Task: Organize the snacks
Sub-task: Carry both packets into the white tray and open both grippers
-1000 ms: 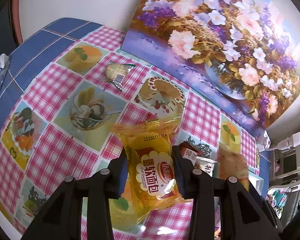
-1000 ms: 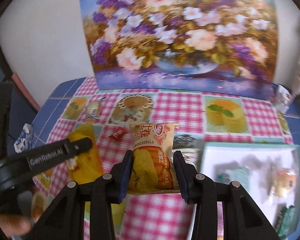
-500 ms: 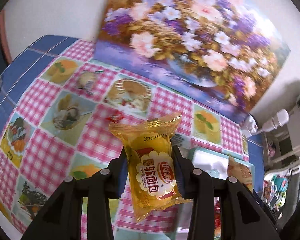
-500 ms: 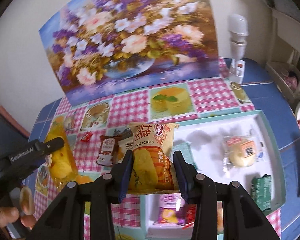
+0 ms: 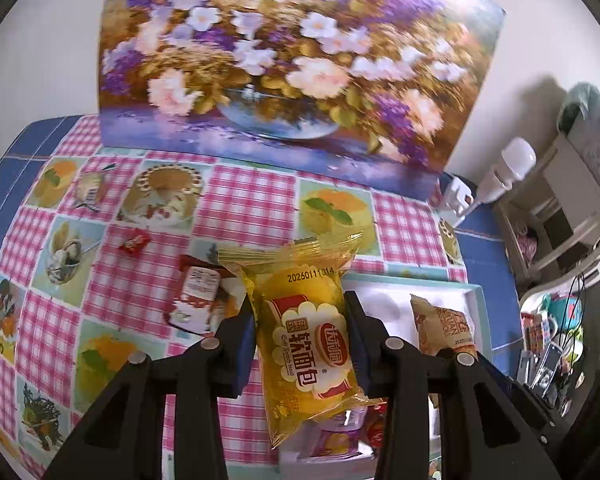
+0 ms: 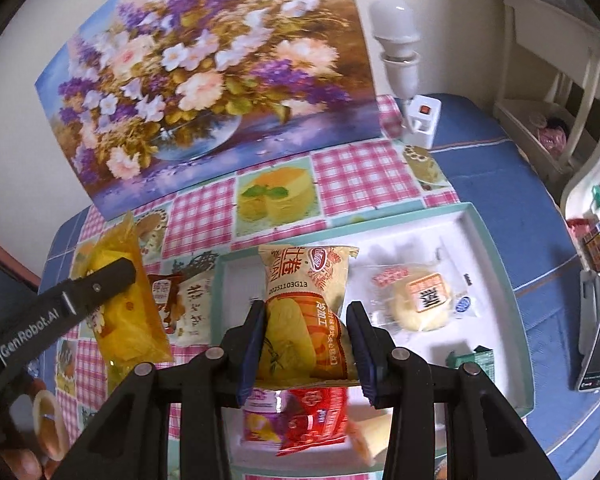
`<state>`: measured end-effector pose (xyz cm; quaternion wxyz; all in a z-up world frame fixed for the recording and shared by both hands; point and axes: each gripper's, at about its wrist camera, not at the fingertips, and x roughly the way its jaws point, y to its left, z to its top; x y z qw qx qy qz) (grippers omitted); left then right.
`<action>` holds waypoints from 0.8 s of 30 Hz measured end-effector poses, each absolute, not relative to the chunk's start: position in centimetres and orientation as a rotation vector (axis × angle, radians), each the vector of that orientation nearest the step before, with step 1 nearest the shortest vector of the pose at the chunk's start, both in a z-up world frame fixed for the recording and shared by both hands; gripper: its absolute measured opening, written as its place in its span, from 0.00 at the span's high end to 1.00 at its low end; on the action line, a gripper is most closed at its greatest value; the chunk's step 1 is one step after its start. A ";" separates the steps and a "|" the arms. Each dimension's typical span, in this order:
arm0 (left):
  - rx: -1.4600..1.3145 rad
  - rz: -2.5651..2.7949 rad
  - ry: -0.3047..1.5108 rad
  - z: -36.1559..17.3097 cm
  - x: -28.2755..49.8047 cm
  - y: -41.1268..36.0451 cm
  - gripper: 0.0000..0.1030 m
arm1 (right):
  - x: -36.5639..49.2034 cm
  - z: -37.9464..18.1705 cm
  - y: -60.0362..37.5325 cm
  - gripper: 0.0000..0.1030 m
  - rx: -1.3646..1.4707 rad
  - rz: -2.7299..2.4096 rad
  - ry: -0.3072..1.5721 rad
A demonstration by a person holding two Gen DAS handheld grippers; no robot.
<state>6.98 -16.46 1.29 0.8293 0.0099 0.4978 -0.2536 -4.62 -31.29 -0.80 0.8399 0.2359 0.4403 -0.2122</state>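
My left gripper (image 5: 302, 316) is shut on a yellow soft-bread packet (image 5: 306, 332), held upright above the left edge of the white tray (image 5: 482, 312). My right gripper (image 6: 306, 320) is shut on an orange-and-yellow cake packet (image 6: 306, 312), held over the left part of the white tray (image 6: 496, 264). In the right wrist view the left gripper's finger (image 6: 88, 284) and its yellow soft-bread packet (image 6: 124, 312) hang left of the tray. In the left wrist view the cake packet (image 5: 446, 326) shows over the tray.
The tray holds a round bun packet (image 6: 420, 300), a green packet (image 6: 472, 362), a red packet (image 6: 316, 416) and a purple packet (image 6: 260, 420). On the checked tablecloth lie a brown-and-white packet (image 5: 198, 296), a small red candy (image 5: 134, 242) and a wrapped snack (image 5: 92, 192). A flower painting (image 5: 284, 68) leans on the wall; a lamp (image 6: 398, 40) stands at the right.
Both grippers have carried their packets to the right, from over the tablecloth to the tray. The tray and its snacks have come into both views. Neither grip has changed.
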 end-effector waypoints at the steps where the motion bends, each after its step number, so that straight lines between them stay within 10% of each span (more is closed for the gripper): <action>1: 0.028 -0.542 1.059 1.1 6.8 -17.0 0.59 | -4.9 -0.9 -31.8 0.58 0.508 -0.453 0.931; 24: 0.146 -0.631 1.112 -2.7 4.6 -24.3 0.59 | -7.0 -4.1 -35.9 0.58 0.621 -0.493 0.997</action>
